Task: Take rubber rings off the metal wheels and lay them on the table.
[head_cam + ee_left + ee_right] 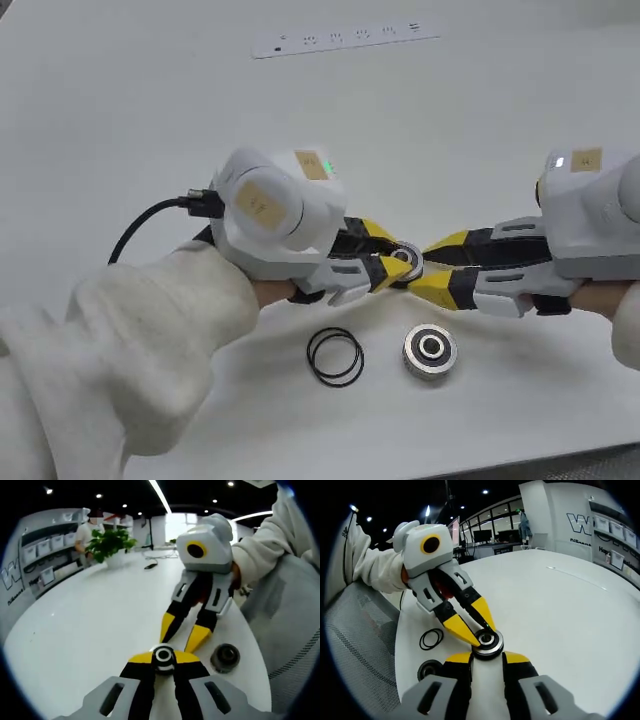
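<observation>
A small metal wheel [405, 262] with a black rubber rim hangs above the table between both grippers. My left gripper [392, 266] comes in from the left and is shut on the wheel [164, 656]. From the right, my right gripper [420, 266] has its yellow jaw tips pressed against the rim of the same wheel [487, 642]. Two loose black rubber rings [334, 355] lie overlapping on the white table [200, 110] just below, and are also in the right gripper view [431, 639]. A second metal wheel [430, 350] lies flat beside them.
A white power strip [345, 40] lies at the far side of the table. A black cable [150, 222] trails left from the left gripper. A potted plant [111, 542] and a person stand far off beyond the table. The table's near edge runs along the bottom right.
</observation>
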`<state>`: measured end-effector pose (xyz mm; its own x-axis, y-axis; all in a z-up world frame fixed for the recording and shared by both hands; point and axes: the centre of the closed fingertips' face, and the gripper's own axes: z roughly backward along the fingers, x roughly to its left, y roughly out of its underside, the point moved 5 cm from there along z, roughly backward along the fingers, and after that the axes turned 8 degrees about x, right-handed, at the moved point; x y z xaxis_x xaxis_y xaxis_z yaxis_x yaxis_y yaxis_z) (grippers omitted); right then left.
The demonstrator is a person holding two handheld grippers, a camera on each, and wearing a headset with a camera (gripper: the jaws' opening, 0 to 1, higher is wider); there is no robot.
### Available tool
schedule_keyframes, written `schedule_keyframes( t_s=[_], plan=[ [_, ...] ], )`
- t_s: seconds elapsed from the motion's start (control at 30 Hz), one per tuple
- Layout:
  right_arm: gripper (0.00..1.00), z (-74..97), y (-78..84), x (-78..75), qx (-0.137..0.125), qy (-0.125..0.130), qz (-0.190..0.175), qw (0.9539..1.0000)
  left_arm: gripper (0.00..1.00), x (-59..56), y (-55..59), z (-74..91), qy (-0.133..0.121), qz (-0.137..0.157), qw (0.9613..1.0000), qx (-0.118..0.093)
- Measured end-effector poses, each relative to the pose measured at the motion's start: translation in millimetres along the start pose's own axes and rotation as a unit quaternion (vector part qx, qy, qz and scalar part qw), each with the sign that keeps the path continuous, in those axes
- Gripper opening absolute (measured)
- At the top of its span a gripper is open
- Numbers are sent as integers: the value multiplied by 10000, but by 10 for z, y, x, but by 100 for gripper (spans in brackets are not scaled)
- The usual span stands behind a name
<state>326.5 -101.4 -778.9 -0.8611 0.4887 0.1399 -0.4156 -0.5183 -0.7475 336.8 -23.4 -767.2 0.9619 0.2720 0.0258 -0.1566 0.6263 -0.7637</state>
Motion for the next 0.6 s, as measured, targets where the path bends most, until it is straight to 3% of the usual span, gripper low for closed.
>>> schedule_keyframes(
  t_s=[0.33,0.53,0.57,0.6],
  plan=[
    [13,2,0,25,154,11,362,9992,14,-15,24,12,-5,67,10000,-35],
    [10,1,-14,26,356,129,683,9969,14,-20,26,14,-73,93,9999,-50],
    [5,9,5,-18,460,296,834,9950,14,-20,26,14,-74,94,9999,-46],
    [4,2,-2,2,409,227,752,9961,14,-20,26,13,-79,97,9999,-48]
  ],
)
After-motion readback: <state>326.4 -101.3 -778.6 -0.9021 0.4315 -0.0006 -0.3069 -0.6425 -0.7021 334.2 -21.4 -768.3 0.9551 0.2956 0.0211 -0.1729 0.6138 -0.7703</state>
